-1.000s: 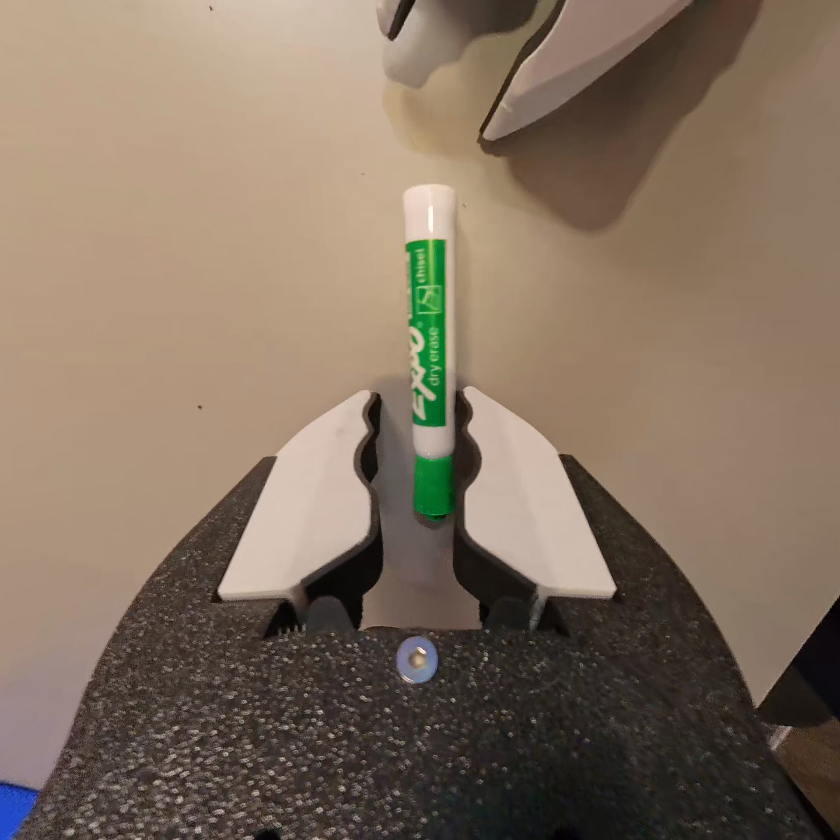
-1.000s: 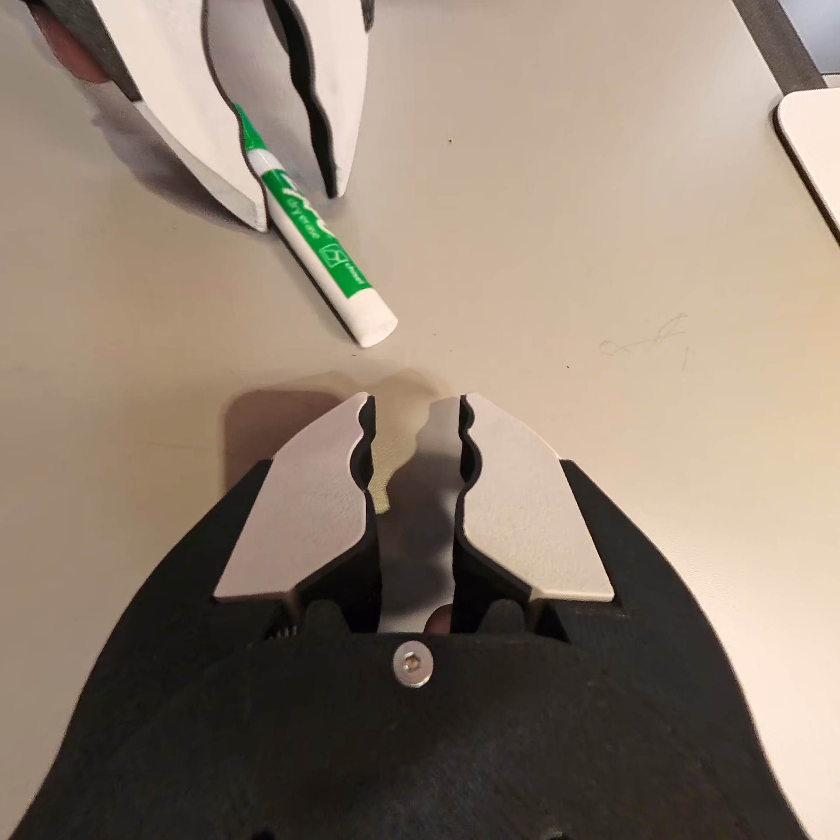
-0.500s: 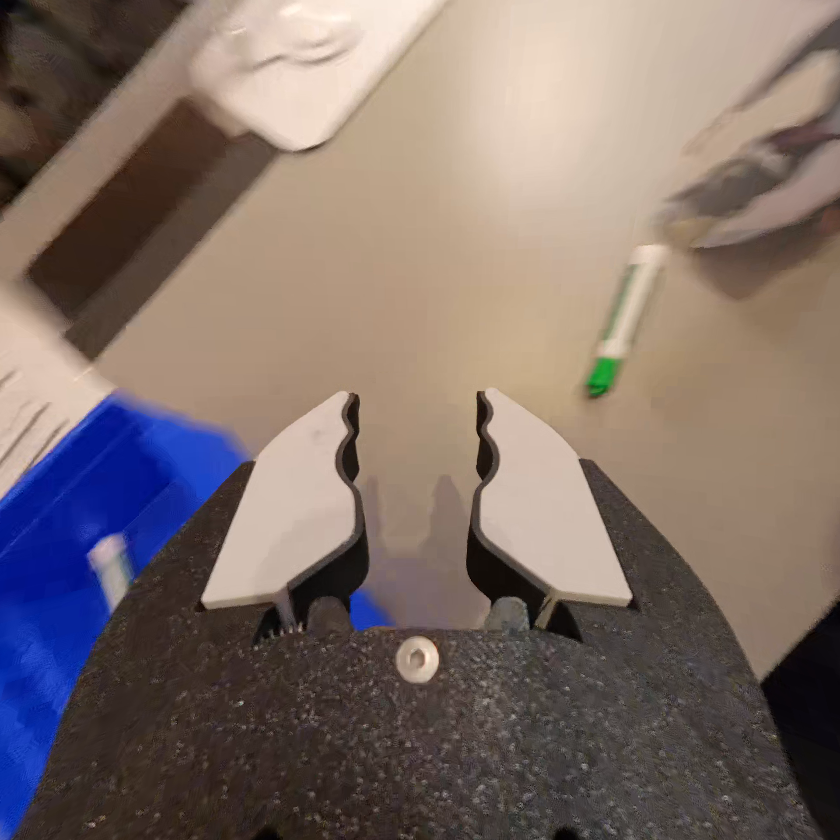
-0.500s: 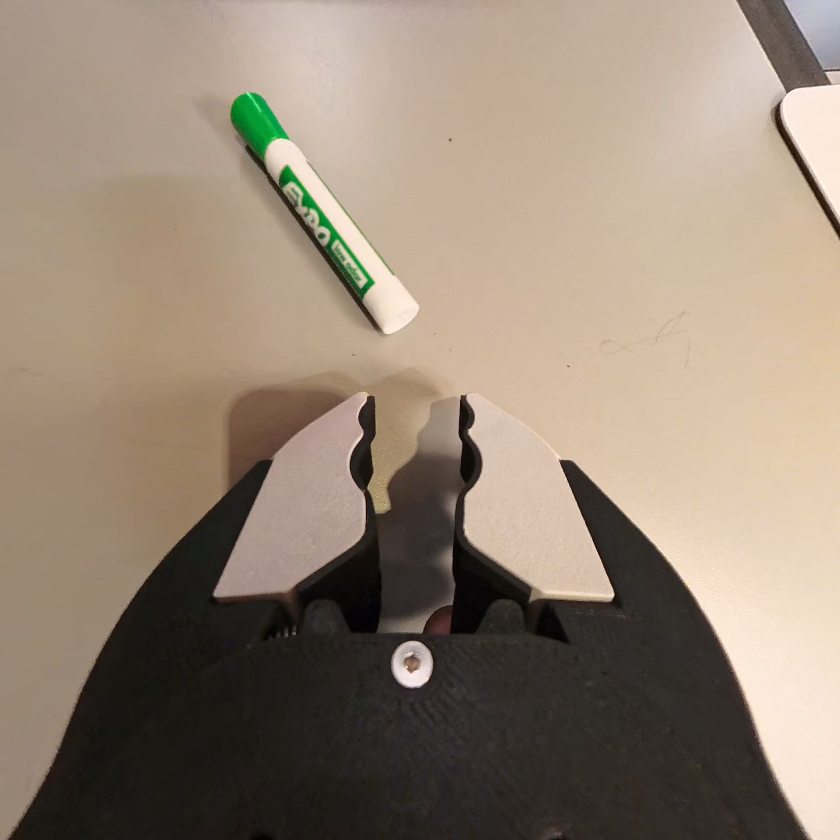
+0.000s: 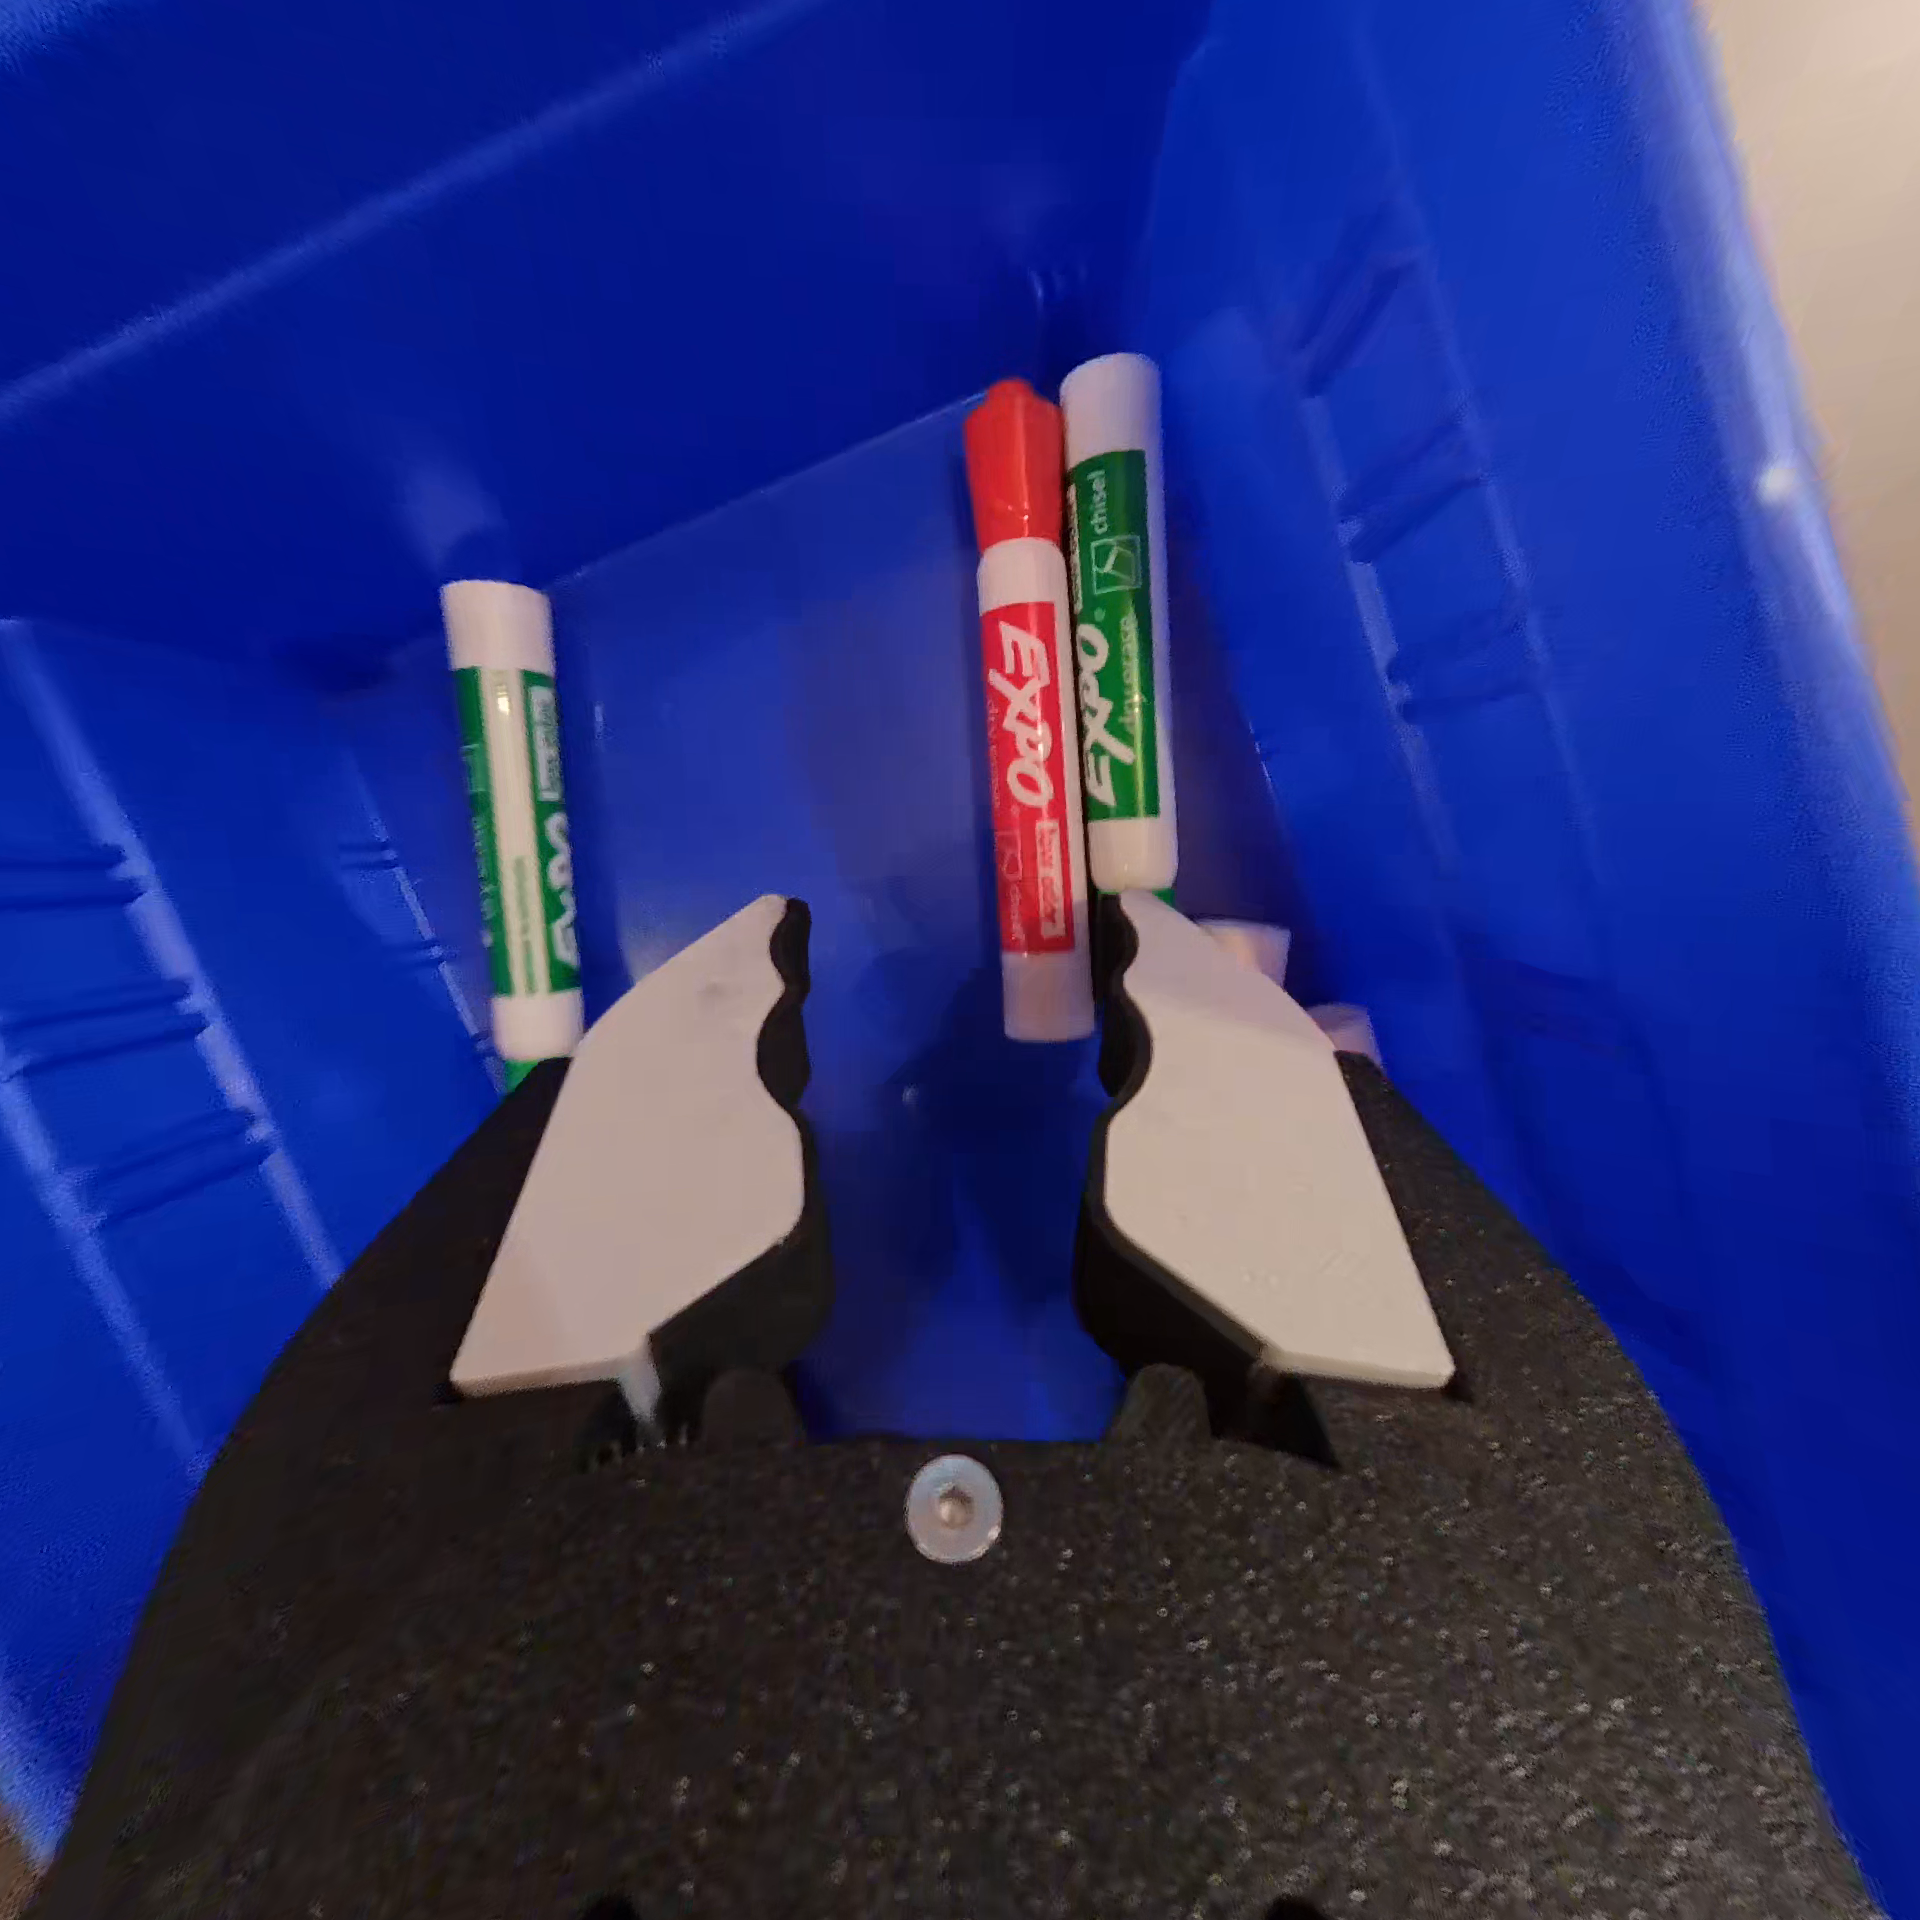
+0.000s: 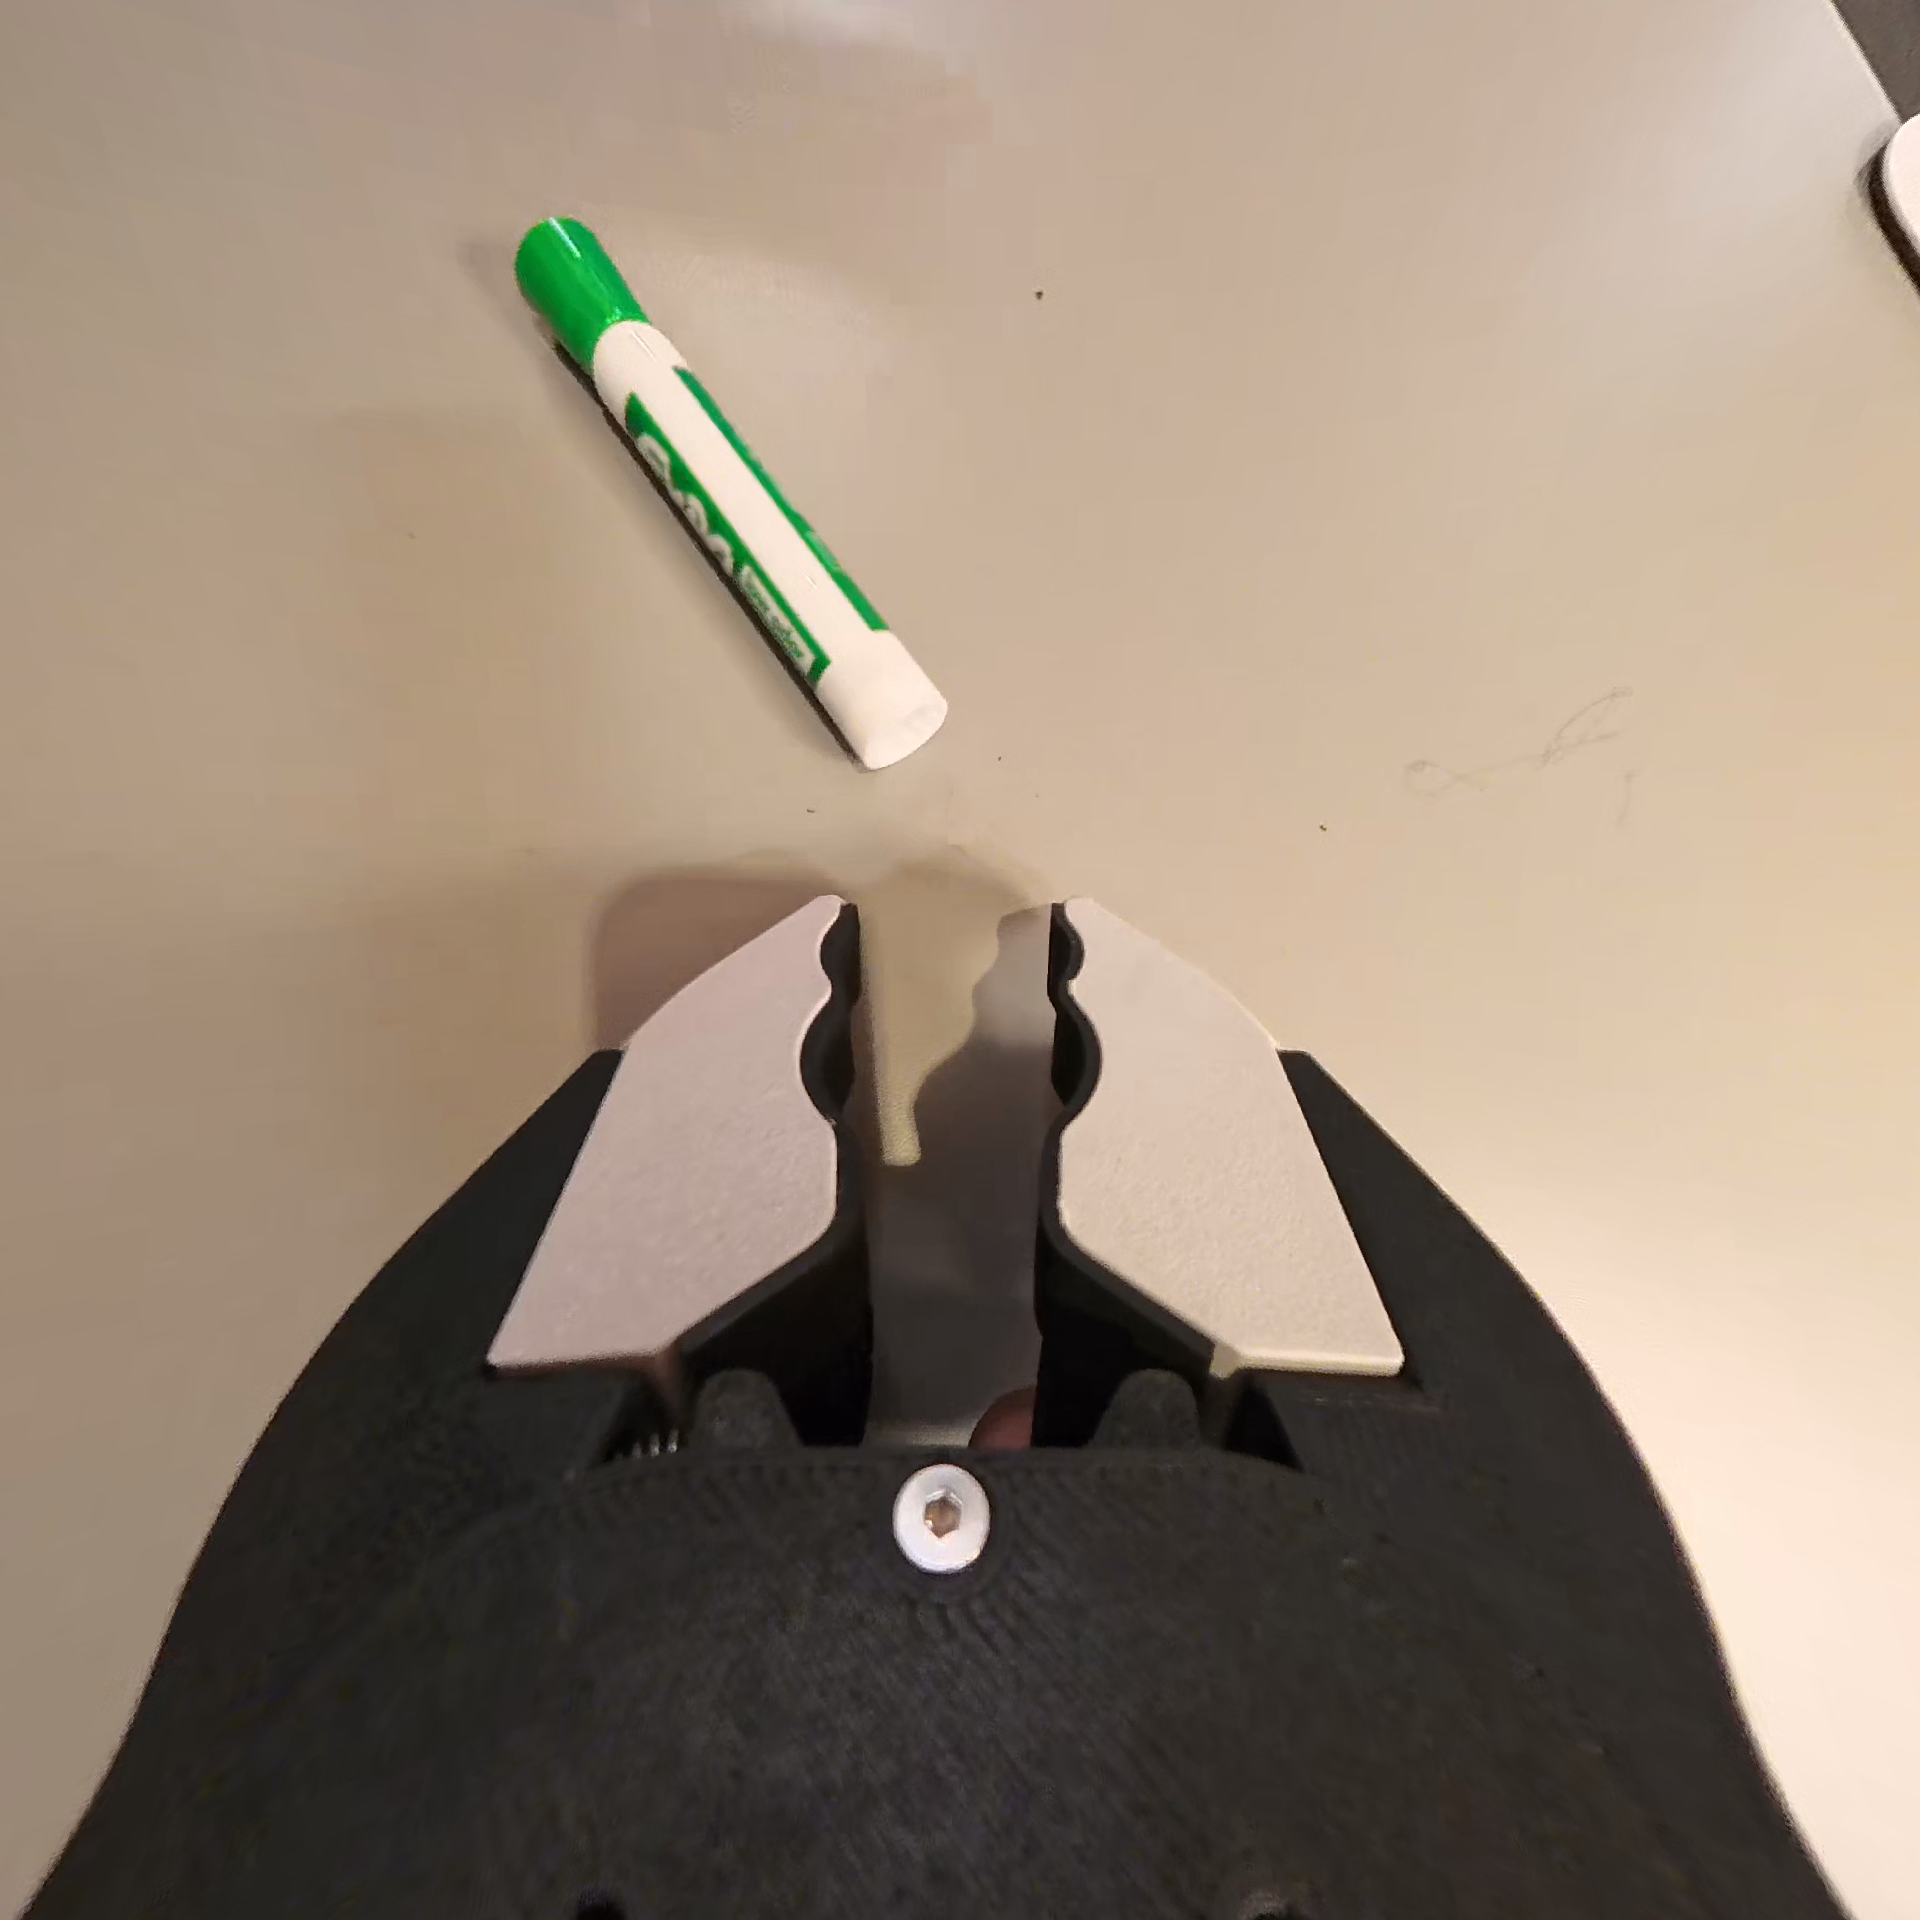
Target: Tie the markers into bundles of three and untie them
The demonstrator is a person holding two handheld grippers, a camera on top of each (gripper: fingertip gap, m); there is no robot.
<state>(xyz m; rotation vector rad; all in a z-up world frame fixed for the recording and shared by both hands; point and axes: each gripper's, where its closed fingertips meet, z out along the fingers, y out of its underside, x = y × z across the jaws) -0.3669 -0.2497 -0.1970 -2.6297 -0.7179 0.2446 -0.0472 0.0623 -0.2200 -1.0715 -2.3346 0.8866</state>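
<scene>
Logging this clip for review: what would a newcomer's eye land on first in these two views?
The bright blue bin fills the left wrist view, with a red marker and two green ones on its floor ahead of the open left gripper. In the right wrist view, one green marker lies diagonally on the beige table beyond the open right gripper.

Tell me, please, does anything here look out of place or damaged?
Nothing looks damaged. One green marker lies alone on the table, while the red marker and two green ones sit in the blue bin.
</scene>
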